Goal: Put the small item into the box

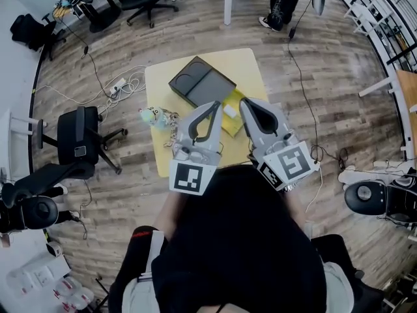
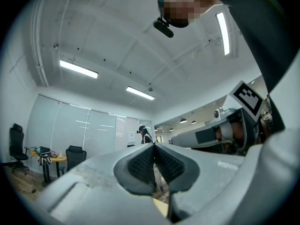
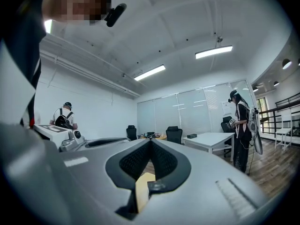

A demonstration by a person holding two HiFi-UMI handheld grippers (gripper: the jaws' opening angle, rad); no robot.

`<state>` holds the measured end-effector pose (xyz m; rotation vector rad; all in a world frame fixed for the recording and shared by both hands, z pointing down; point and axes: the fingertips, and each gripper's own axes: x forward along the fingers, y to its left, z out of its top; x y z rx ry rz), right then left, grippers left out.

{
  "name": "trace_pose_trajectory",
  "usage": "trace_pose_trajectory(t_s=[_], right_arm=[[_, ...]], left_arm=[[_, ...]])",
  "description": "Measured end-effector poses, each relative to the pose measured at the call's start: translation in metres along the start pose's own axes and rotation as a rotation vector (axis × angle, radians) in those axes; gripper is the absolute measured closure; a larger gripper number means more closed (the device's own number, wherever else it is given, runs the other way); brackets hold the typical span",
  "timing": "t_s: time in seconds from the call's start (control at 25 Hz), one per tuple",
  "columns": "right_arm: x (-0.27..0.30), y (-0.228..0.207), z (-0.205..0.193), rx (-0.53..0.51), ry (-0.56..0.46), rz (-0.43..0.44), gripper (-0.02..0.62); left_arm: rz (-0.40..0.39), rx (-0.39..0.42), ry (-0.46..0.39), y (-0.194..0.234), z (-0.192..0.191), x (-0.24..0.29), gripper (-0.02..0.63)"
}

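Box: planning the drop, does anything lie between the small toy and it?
Nothing visible does. The small toy lies at the left edge of the table, the dark box further in; only bare tabletop separates them.

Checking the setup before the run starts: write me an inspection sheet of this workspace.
Surface: small yellow table on a wooden floor.
Job's things: dark flat box at the table's far side; small pastel toy with a chain at the left edge.
Clutter: yellow flat item with a white piece on it, partly under the tongs.
Grippers: left tongs and right tongs both shut and empty, held over the table's near side.
Cables: white cables and power strip on the floor at left; black cable at right.
Surroundings: office chairs; a standing person beyond the table.
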<state>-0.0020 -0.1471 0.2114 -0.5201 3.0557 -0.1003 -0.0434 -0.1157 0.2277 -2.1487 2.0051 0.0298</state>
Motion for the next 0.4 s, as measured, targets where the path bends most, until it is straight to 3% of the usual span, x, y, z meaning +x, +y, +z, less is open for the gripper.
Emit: trace_pose_trajectory(t_s=[0.4], right_arm=[[-0.001,-0.003,-0.006,-0.014,0.007,0.015,0.595]], left_arm=[[-0.032,0.004,-0.007,-0.012,-0.004,0.010,0.604]])
